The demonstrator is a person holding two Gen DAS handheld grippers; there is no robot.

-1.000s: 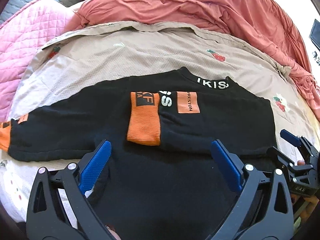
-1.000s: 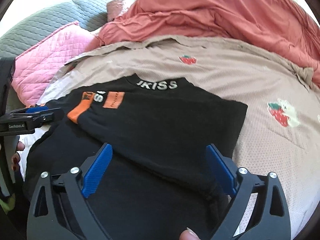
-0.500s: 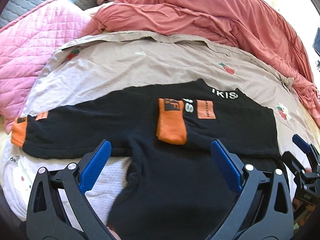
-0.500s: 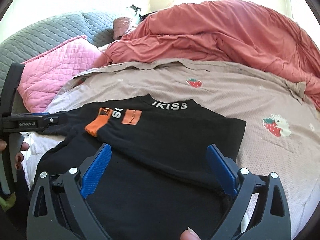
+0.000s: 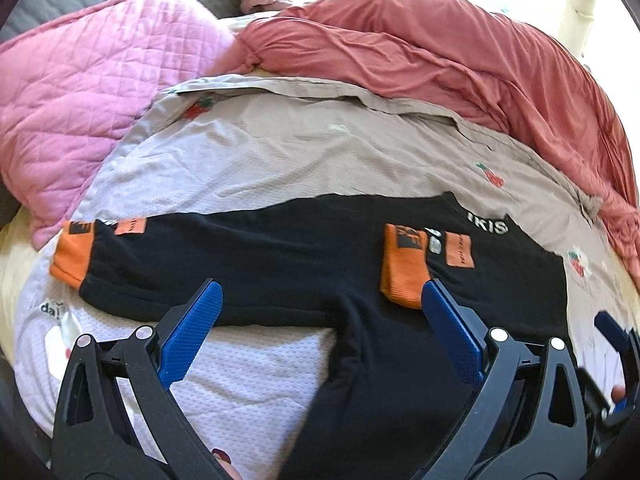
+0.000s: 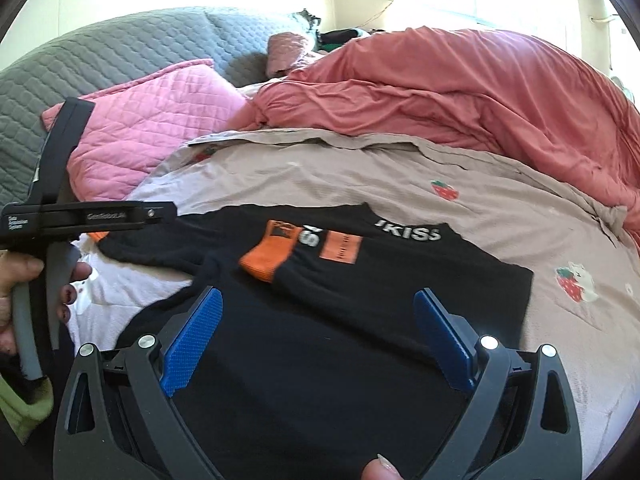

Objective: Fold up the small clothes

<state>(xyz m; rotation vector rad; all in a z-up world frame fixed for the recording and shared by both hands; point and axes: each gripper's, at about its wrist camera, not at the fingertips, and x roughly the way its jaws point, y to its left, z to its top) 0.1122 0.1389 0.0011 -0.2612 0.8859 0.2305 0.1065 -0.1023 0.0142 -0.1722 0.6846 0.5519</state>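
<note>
Left tool: blue fingers spread wide, gripping nothing, poised above black sweater. Right tool: likewise spread, empty, above sweater body. Sweater flat on beige strawberry-print sheet of bed, ahead of both tools. One sleeve, orange cuff, folded across chest, just ahead of left tool's right finger. Other sleeve, orange cuff, extended far left. Pink quilt and red duvet beyond.
</note>
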